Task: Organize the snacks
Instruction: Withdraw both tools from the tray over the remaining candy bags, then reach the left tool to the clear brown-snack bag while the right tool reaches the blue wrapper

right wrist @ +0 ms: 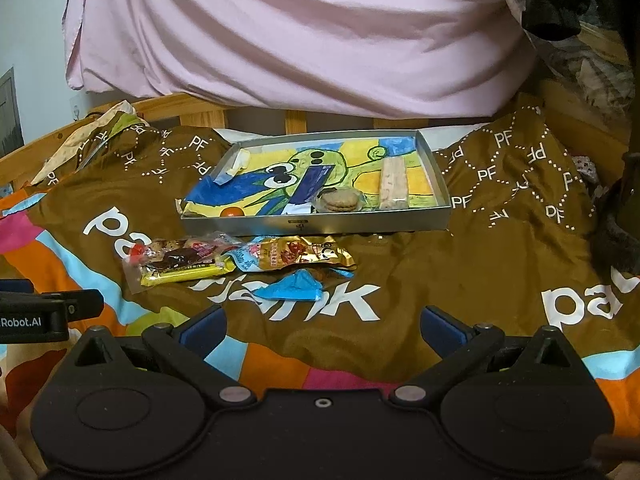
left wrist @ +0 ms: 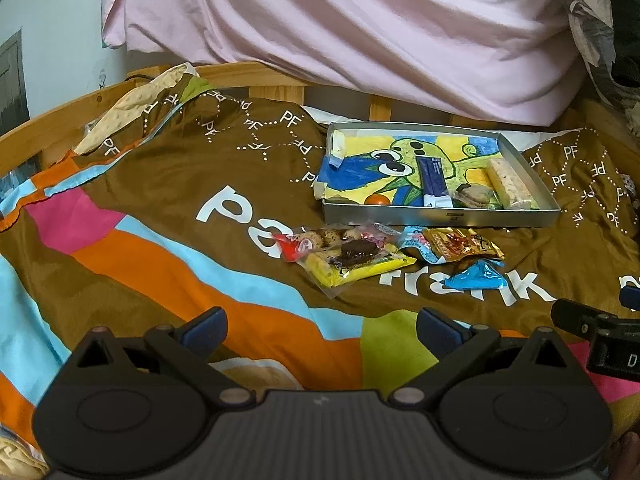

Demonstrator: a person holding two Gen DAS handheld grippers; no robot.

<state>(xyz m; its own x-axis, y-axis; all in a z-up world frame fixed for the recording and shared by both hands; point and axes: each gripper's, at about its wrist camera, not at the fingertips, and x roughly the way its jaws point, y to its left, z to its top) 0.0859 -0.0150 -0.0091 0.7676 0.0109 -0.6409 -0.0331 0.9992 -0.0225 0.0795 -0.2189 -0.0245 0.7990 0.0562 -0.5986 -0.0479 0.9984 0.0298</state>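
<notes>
A shallow grey box lid (left wrist: 440,218) (right wrist: 316,225) lined with a cartoon drawing lies on the bedspread. Inside it are a dark blue bar (left wrist: 433,178) (right wrist: 310,186), a round biscuit pack (left wrist: 472,196) (right wrist: 340,201), a pale wafer bar (left wrist: 510,182) (right wrist: 394,182) and an orange ball (left wrist: 378,199) (right wrist: 233,212). In front of the lid lies a pile of snacks: a yellow bar (left wrist: 360,268) (right wrist: 188,274), a gold packet (left wrist: 464,244) (right wrist: 304,256) and a blue wrapper (left wrist: 478,276) (right wrist: 292,288). My left gripper (left wrist: 320,328) and right gripper (right wrist: 322,326) both hover open and empty, short of the pile.
A brown bedspread (left wrist: 160,184) (right wrist: 460,280) with coloured stripes covers the bed. Pink bedding (left wrist: 340,28) (right wrist: 300,32) is heaped behind a wooden rail (left wrist: 280,90) (right wrist: 200,114). The other gripper shows at the right edge of the left view and at the left edge of the right view.
</notes>
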